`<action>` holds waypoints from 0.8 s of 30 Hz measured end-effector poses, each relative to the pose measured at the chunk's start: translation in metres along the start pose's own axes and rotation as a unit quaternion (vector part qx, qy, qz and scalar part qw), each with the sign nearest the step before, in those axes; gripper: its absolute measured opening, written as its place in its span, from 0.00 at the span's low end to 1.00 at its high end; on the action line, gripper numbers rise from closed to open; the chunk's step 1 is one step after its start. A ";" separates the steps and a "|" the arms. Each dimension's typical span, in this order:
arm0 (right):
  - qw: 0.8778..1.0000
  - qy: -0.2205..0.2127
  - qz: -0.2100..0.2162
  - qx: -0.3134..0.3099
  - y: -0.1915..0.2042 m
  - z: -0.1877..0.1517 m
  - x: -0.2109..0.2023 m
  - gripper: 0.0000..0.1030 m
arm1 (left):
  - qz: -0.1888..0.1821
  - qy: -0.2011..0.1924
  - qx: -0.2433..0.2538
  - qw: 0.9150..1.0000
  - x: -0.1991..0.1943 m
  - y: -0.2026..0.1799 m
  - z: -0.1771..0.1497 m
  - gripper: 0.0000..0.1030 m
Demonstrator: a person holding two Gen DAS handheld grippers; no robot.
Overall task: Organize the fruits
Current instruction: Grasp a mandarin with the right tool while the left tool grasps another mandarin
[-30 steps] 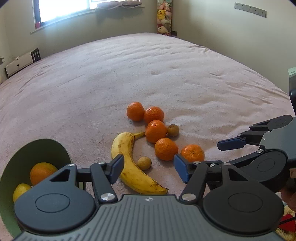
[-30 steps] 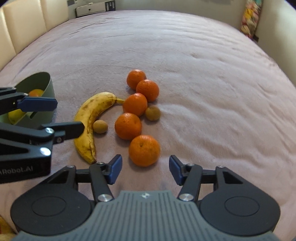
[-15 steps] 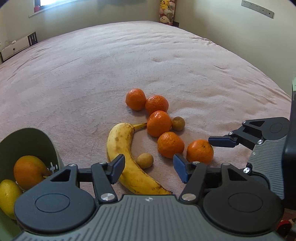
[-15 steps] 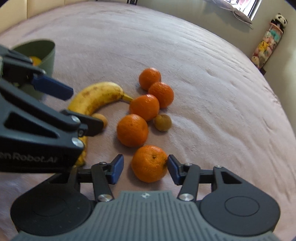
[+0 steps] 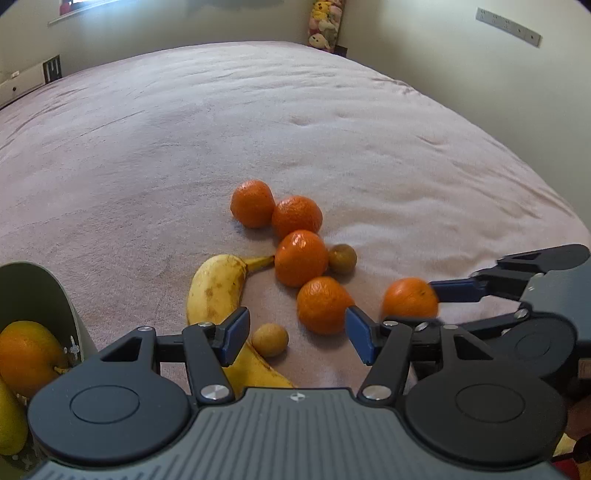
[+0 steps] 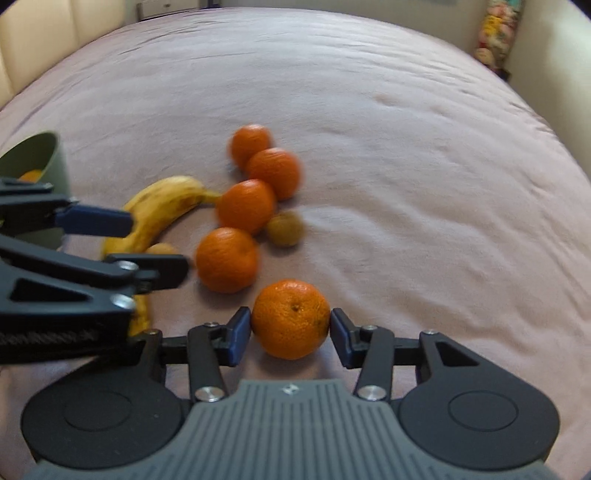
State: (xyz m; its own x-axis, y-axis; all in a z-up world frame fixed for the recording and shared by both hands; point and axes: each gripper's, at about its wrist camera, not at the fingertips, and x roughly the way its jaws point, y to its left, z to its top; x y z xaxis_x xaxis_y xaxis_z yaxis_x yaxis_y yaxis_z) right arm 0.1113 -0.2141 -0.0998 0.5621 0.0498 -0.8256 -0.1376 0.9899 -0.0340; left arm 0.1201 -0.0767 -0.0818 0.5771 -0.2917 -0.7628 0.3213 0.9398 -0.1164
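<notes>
Several tangerines lie in a curved row on the pink blanket (image 5: 332, 122). My right gripper (image 6: 291, 328) has its pads against both sides of the nearest tangerine (image 6: 291, 318), which also shows in the left wrist view (image 5: 409, 297). A spotted banana (image 5: 216, 288) lies left of the row, with a small brown fruit (image 5: 269, 339) beside it and another (image 5: 342, 258) on the row's right. My left gripper (image 5: 297, 332) is open and empty, hovering over the banana's end and the small fruit.
A green bowl (image 5: 44, 291) at the left edge holds an orange fruit (image 5: 27, 354) and a yellow one (image 5: 9, 421); it also shows in the right wrist view (image 6: 40, 155). Walls and plush toys (image 5: 325, 22) stand beyond the bed.
My right gripper moved forward and closed its fingers onto the nearest tangerine. My left gripper moved forward and lower toward the banana, still open.
</notes>
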 end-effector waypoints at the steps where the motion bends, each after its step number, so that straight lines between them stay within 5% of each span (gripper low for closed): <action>1: 1.000 -0.005 -0.010 0.009 -0.005 0.002 -0.003 0.43 | -0.002 -0.001 -0.001 1.000 0.000 0.000 0.001 0.68; 13: 0.996 0.005 -0.001 0.094 -0.035 0.005 -0.006 0.43 | 0.018 0.008 0.129 0.991 0.033 -0.040 -0.001 0.68; 24: 0.994 0.020 0.007 0.111 -0.037 0.003 0.002 0.43 | 0.043 0.025 0.132 0.990 0.051 -0.049 -0.005 0.49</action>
State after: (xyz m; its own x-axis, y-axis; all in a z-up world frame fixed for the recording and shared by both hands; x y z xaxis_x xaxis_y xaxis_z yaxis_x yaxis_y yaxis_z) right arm 0.1202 -0.2506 -0.0990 0.5283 0.0636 -0.8467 0.0403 0.9942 0.0998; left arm 0.1305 -0.1366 -0.1185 0.5754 -0.1976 -0.7937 0.4612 0.8798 0.1153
